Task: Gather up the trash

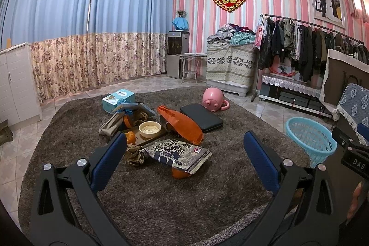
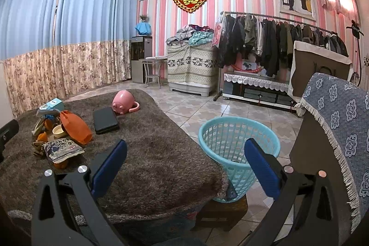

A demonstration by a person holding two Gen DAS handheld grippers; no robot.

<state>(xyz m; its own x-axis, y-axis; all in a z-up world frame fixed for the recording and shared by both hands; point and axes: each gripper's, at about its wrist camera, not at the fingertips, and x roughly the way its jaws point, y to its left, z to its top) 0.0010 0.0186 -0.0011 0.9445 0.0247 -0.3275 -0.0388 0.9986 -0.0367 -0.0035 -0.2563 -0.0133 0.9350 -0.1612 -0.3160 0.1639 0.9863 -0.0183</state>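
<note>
A heap of trash lies on a shaggy brown cover [image 1: 161, 195]: a printed snack bag [image 1: 177, 153] [image 2: 61, 149], an orange plastic bag [image 1: 182, 123] [image 2: 75, 126], crumpled brown paper [image 1: 135, 156], orange peels [image 1: 130, 136], a cream bowl [image 1: 150, 128] on a brown tray. My left gripper [image 1: 184, 144] is open just short of the snack bag, holding nothing. A light blue mesh basket [image 1: 310, 140] [image 2: 237, 149] stands at the right. My right gripper [image 2: 185, 152] is open above the cover's right edge, near the basket, empty.
A black flat case [image 1: 201, 117], a pink pig-shaped toy [image 1: 213, 100] and a blue tissue box [image 1: 118, 99] also lie on the cover. A chair draped in blue patterned cloth [image 2: 339, 121] stands at the right. A tiled floor, a clothes rack [image 2: 276, 43] and curtains lie beyond.
</note>
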